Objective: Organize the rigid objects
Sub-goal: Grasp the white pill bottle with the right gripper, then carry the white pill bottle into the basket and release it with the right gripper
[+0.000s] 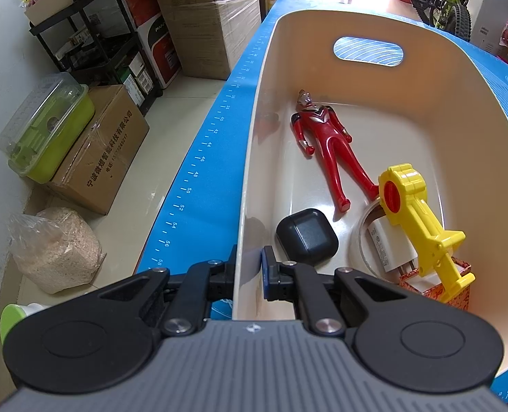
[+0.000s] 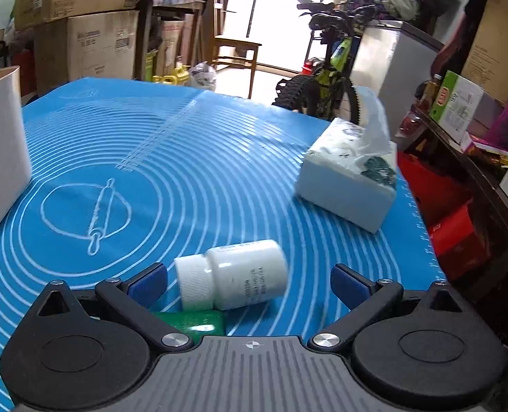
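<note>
My left gripper (image 1: 248, 274) is shut on the near-left wall of the cream bin (image 1: 250, 158), one finger outside and one inside. The bin holds a red figure (image 1: 326, 144), a black case (image 1: 307, 233), a yellow toy (image 1: 422, 226), a tape ring with a white charger (image 1: 380, 243) and a red patterned box (image 1: 459, 292). My right gripper (image 2: 250, 285) is open just above the blue mat (image 2: 192, 158). A white pill bottle (image 2: 233, 274) lies on its side between the fingers. A green object (image 2: 192, 322) lies under the gripper, partly hidden.
A tissue pack (image 2: 350, 185) lies on the mat to the right. The bin's outer wall (image 2: 0, 158) stands at the left of the right wrist view. Boxes (image 1: 96, 154), a shelf and a bicycle (image 2: 326, 82) stand around the table.
</note>
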The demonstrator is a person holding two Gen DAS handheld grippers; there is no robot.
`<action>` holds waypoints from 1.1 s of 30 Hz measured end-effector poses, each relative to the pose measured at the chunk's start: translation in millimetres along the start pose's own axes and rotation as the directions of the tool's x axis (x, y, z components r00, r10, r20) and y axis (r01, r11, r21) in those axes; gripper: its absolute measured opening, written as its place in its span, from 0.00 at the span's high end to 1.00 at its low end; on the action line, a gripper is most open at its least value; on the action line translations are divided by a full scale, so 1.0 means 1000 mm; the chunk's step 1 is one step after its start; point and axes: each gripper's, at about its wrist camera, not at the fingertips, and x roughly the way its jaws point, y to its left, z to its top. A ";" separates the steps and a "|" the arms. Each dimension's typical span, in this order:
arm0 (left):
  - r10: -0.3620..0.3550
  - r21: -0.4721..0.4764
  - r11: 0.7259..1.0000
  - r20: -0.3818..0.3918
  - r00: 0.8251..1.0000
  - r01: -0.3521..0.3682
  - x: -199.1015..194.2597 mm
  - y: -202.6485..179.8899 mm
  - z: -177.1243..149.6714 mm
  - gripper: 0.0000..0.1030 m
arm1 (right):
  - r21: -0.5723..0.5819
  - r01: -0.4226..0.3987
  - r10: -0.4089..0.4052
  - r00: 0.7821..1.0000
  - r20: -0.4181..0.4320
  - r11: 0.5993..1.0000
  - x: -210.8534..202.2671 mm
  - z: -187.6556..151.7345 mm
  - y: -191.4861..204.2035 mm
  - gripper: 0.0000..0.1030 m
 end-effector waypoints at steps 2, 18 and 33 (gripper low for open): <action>0.001 0.000 1.000 0.000 1.000 -0.001 0.000 -0.001 0.000 0.88 | -0.015 -0.009 0.009 1.000 0.000 1.000 0.001 -0.001 0.003 0.12; -0.001 -0.004 1.000 0.000 1.000 0.001 -0.002 0.000 0.001 0.88 | 0.015 -0.007 0.006 0.999 0.040 1.000 -0.021 0.010 0.003 0.33; 0.000 -0.004 1.000 0.000 1.000 0.000 -0.002 -0.001 0.001 0.88 | 0.060 -0.103 0.088 0.972 0.216 0.993 -0.108 0.055 0.035 0.33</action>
